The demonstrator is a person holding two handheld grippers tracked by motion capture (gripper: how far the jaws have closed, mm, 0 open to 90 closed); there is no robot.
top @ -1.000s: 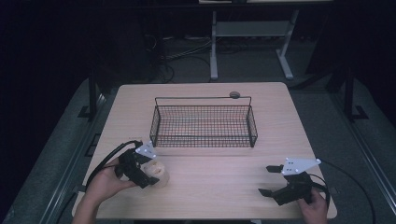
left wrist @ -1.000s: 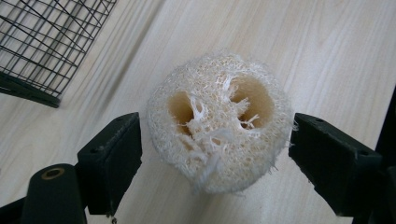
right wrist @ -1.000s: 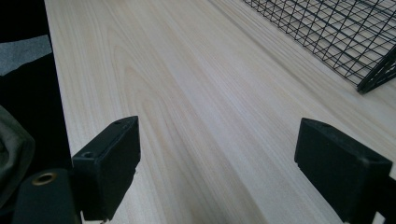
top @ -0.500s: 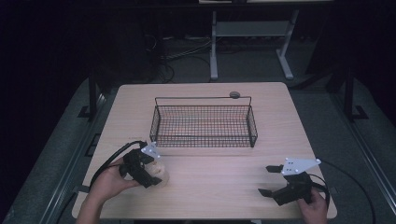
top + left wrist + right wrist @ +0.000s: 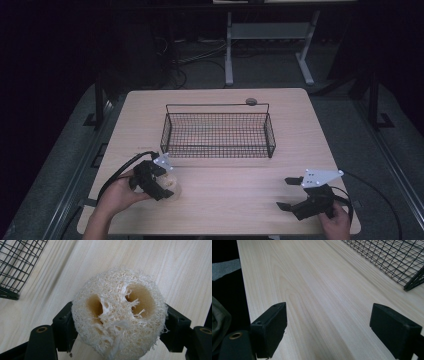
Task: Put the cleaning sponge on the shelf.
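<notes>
Near the front left corner of the table [image 5: 300,107], the left gripper [image 5: 161,186] is clamped on the loofah sponge [image 5: 119,315], one jaw pressing each side. Compared with one second ago, gripper and sponge have shifted slightly toward the wire basket [image 5: 218,131], so the grasp appears secure and transfer is probably under way. The right gripper [image 5: 289,193] rests near the front right corner, jaws wide apart and empty. The basket stands at table centre, nothing visible inside.
</notes>
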